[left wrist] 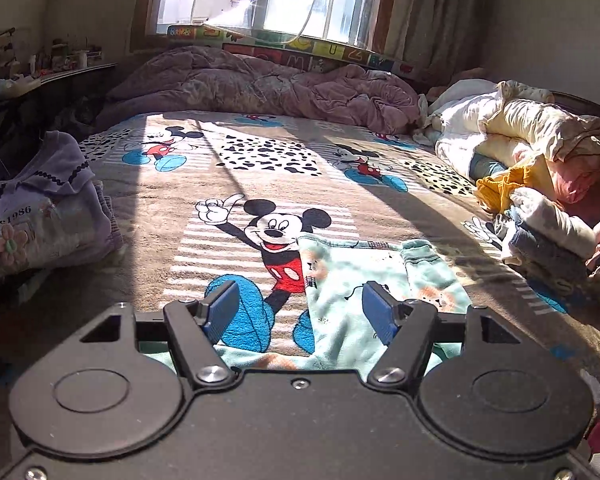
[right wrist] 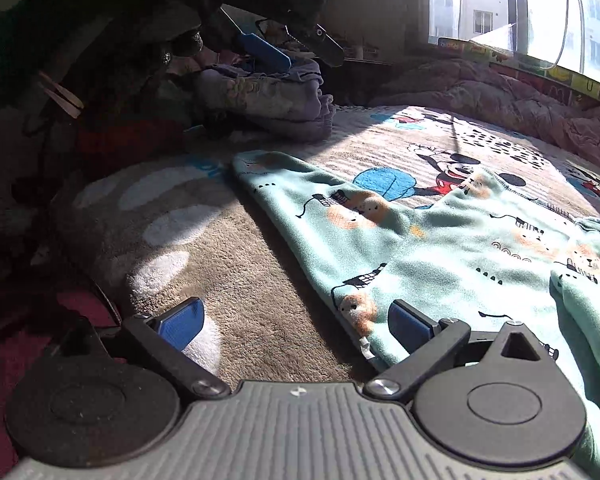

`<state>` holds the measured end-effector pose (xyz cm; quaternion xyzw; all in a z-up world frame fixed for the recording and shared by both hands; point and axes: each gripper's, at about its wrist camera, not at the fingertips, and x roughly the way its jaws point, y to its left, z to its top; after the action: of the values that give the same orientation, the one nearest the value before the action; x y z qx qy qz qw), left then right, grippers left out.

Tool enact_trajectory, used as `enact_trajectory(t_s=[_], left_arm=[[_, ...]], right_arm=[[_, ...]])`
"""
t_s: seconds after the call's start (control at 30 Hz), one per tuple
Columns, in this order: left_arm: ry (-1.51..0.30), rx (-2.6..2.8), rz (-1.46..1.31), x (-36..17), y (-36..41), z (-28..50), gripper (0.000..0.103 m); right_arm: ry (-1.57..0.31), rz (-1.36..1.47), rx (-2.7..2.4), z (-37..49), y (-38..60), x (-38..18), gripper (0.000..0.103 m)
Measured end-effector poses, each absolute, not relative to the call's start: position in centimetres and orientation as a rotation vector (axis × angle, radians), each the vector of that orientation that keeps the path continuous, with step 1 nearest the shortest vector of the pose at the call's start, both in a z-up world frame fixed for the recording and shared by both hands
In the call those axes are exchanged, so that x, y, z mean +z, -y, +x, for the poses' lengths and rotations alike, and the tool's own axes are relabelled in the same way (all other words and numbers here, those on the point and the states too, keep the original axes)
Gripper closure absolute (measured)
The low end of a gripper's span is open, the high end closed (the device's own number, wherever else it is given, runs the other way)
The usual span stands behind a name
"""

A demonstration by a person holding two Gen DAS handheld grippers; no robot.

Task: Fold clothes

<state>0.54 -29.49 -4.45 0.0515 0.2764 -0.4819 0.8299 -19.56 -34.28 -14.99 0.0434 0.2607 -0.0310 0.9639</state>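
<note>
A mint-green fleece garment with lion and train prints lies flat on the Mickey Mouse bedspread. It also shows in the right wrist view. My left gripper is open and empty, hovering just above the garment's near part. My right gripper is open and empty, low over the bedspread at the garment's near left edge; its right finger is over the fabric. The left gripper also shows raised at the top of the right wrist view.
A folded lilac sweatshirt lies at the bed's left. A heap of unfolded clothes fills the right side. A crumpled pink quilt lies under the window. A cluttered shelf stands at the left.
</note>
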Motion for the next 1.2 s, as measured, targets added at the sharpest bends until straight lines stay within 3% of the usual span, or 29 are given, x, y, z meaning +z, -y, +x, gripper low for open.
enact_trajectory(t_s=[0.3,0.43,0.53,0.6,0.67,0.93,1.03,1.13,1.2], left_arm=[[-0.848,-1.086,-0.042,-10.0,37.0,-4.9,0.034],[-0.879,-1.04,-0.063,-13.5,38.2,-7.5,0.031],[-0.83,-0.923,0.022,-15.9,38.5,-9.2,0.028],[-0.825,-0.897,0.048,-17.5,38.5,-9.9,0.028],[-0.754,-0.94,0.082,-18.4,38.4,-10.4,0.019],[-0.735,-1.004,0.097,-18.8,38.7,-9.8,0.011],[-0.752,-1.022,0.079,-18.7,38.5,-9.4,0.011],[-0.762,-1.035,0.067,-18.6,38.4,-9.2,0.011],[-0.767,-1.039,0.06,-18.6,38.3,-9.1,0.011]], right_arm=[[-0.351,0.454,-0.458,-29.9,46.2,-11.8,0.006],[-0.312,0.663,-0.53,-31.1,53.4,-12.8,0.021],[-0.33,0.737,-0.551,-30.2,57.5,-13.7,0.021],[-0.379,0.723,-0.544,-28.2,59.6,-14.1,0.022],[-0.429,0.701,-0.536,-26.1,61.5,-14.6,0.026],[-0.573,0.608,-0.508,-17.8,66.6,-15.8,0.038],[-0.625,0.563,-0.504,-15.5,67.2,-16.1,0.049],[-0.64,0.548,-0.481,-14.5,67.2,-16.3,0.065],[-0.636,0.53,-0.482,-14.3,66.9,-16.1,0.065]])
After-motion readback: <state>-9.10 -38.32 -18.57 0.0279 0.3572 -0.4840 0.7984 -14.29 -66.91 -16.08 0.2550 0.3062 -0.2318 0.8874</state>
